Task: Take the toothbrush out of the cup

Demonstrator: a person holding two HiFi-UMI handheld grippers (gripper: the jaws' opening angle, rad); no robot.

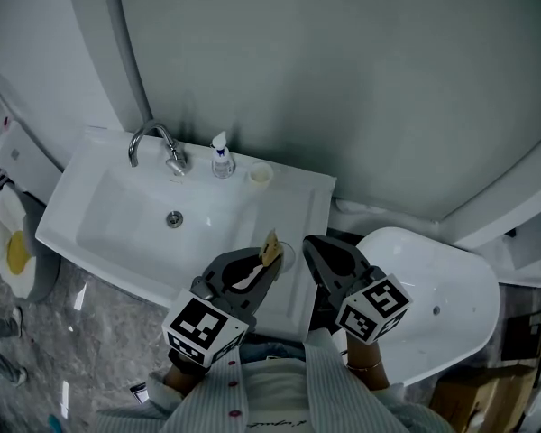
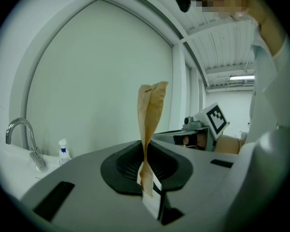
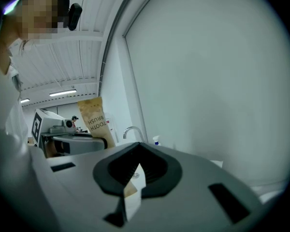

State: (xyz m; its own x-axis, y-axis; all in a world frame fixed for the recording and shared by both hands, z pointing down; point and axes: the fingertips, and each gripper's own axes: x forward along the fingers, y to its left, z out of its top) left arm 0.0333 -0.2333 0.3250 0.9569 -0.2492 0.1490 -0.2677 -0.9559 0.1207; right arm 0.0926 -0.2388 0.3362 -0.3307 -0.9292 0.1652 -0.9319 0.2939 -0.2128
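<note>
My left gripper [image 1: 272, 260] is shut on a brown paper toothbrush packet [image 1: 270, 247], held above the front right corner of the sink. In the left gripper view the packet [image 2: 151, 120] stands upright out of the closed jaws [image 2: 147, 177]. My right gripper [image 1: 314, 245] hangs just right of it, apart from the packet. Its jaws [image 3: 135, 174] are closed on a small white and brown paper scrap [image 3: 132, 193]. In the right gripper view the printed packet [image 3: 94, 121] shows to the left. A small pale cup [image 1: 260, 175] stands on the sink's back ledge; no toothbrush shows in it.
The white sink [image 1: 99, 233] has a chrome tap [image 1: 155, 142] and a small spray bottle [image 1: 221, 157] on its back ledge. A white rounded toilet lid [image 1: 437, 305] lies at the right. An egg-shaped cushion [image 1: 12, 246] sits at the far left. A large mirror [image 1: 343, 70] rises behind.
</note>
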